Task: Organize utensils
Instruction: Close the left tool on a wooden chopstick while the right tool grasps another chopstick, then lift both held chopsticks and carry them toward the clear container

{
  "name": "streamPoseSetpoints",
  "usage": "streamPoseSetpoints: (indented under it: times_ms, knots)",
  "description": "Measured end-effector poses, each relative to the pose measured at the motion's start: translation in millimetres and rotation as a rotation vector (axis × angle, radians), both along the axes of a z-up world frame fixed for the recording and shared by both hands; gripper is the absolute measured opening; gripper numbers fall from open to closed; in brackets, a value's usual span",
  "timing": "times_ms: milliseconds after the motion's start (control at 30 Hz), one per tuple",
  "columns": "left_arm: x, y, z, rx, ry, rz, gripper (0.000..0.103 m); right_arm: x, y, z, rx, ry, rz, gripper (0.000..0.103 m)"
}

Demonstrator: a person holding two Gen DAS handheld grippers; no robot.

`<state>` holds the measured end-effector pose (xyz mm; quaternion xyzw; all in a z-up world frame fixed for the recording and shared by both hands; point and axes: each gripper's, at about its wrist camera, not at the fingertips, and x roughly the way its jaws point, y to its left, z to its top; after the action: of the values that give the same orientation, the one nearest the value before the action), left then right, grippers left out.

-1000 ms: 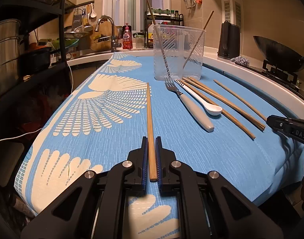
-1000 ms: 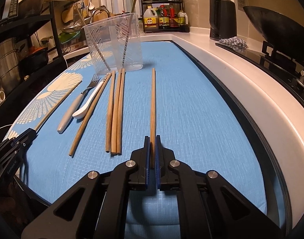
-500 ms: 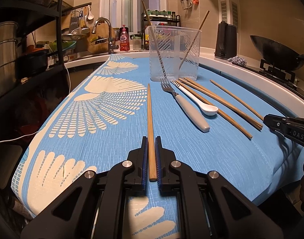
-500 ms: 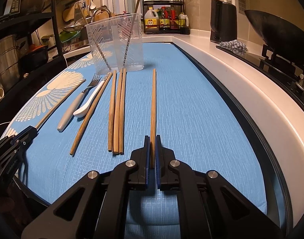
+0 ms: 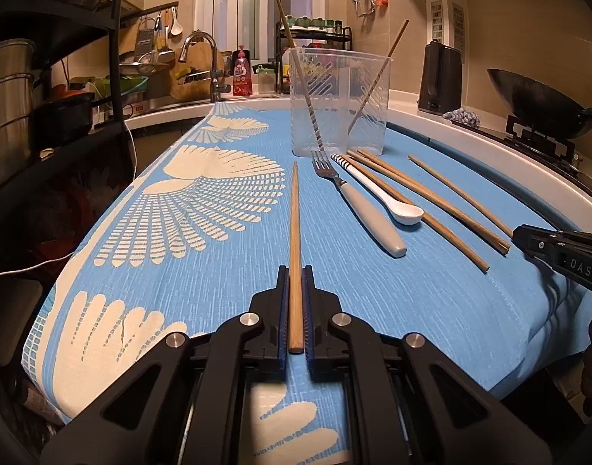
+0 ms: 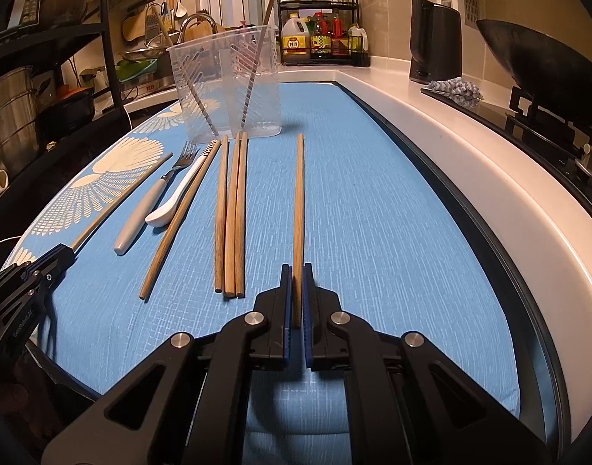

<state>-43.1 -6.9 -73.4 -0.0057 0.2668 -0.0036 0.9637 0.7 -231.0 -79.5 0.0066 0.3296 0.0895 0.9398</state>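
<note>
left gripper (image 5: 295, 286) narrow, jaws pinching end of one chopstick (image 5: 294, 232); stick runs straight out toward 12 o'clock over blue cloth (image 5: 202, 271), tip short of clear container (image 5: 340, 100). right gripper (image 6: 295, 283) also narrow, clamped on end of second chopstick (image 6: 298, 201), likewise pointing 12 o'clock. from right gripper, toward 10–11 o'clock on cloth: three loose chopsticks (image 6: 230, 213) side by side, single chopstick (image 6: 183, 217), white spoon (image 6: 175, 197), fork (image 6: 148, 201). container at 11 o'clock, two chopsticks leaning inside.
</note>
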Motion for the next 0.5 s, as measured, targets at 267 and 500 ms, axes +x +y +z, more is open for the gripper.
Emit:
streamPoseSetpoints:
  times_ms: [267,500]
  knots:
    - [-3.6,1.3,14.3,-0.031,-0.006,-0.006,0.007,-10.9,3.1,20.3,-0.001,-0.035,0.009,0.005]
    - [-16.3,-0.4,36.4,-0.041,-0.057,-0.022,0.007,-24.2,1.5,43.5,0.010,-0.074,0.008,0.005]
